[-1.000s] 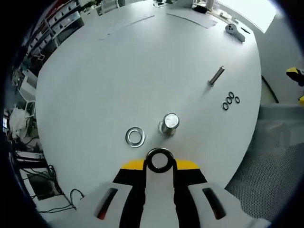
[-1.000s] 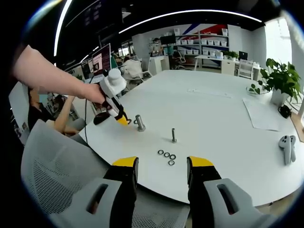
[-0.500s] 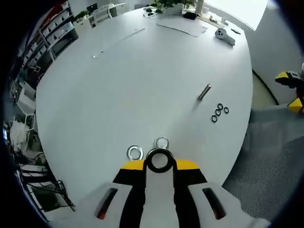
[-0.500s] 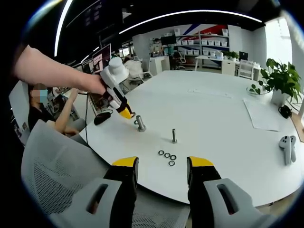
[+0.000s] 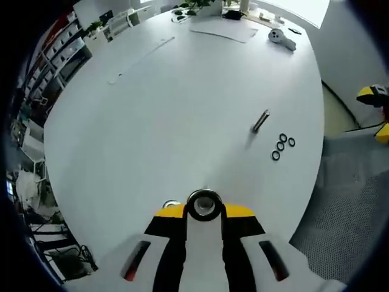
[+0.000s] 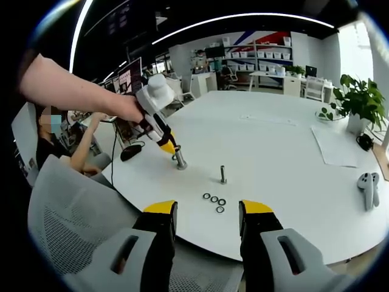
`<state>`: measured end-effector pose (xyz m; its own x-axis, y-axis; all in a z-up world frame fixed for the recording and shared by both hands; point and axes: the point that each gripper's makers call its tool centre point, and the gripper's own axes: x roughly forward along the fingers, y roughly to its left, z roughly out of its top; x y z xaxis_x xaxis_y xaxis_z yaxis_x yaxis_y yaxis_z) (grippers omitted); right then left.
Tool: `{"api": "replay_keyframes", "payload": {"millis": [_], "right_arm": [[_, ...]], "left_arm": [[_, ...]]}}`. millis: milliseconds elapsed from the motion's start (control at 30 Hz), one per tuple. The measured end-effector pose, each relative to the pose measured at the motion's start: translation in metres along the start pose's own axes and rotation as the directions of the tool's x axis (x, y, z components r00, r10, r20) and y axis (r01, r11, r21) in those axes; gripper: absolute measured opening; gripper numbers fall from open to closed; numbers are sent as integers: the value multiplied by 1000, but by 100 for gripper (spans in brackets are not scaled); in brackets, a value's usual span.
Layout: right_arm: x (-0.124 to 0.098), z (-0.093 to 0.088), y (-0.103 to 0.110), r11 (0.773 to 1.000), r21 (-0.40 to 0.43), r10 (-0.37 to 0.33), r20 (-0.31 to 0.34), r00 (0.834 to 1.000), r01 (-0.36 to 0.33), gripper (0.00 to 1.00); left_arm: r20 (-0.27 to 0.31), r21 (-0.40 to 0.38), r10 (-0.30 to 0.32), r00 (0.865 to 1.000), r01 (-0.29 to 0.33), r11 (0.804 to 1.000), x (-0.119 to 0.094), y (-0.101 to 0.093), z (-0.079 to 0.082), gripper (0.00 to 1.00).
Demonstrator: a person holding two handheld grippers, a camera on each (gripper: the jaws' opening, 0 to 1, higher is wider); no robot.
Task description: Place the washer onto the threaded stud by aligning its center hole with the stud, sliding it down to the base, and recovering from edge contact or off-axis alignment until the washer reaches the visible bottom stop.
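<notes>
Left gripper view — washer (image 5: 203,205) seemingly above stud (image 6: 180,158).

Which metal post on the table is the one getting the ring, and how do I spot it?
Find the big round white table, then its near-left part, where a hand points the left gripper down. The post stands right under its yellow tip. It is thicker than the thin bolt standing alone by four small rings.

Your right tool (image 6: 206,222) hangs over the near edge of the white bench (image 6: 279,152), its yellow-tipped jaws apart with nothing between them. Just beyond them lie four small washers (image 6: 214,201), and past those stands a threaded stud (image 6: 223,174). Your left tool (image 6: 166,146) meets a second stud (image 6: 180,158) beside it.
</notes>
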<state>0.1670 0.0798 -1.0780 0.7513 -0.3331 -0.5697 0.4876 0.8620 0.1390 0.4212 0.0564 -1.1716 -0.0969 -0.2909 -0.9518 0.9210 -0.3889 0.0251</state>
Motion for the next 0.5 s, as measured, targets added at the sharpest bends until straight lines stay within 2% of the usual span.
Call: {"api": "replay_keyframes", "payload": {"millis": [367, 500], "right_arm": [[1, -1, 0, 1000, -2, 0, -6, 1000, 0, 43], [1, -2, -1, 1000, -1, -2, -7, 1000, 2, 43]], "left_arm": [[-25, 33, -2, 1000, 3, 999, 14, 4, 0, 19], [-43, 50, 0, 999, 2, 999, 14, -1, 0, 19]]}}
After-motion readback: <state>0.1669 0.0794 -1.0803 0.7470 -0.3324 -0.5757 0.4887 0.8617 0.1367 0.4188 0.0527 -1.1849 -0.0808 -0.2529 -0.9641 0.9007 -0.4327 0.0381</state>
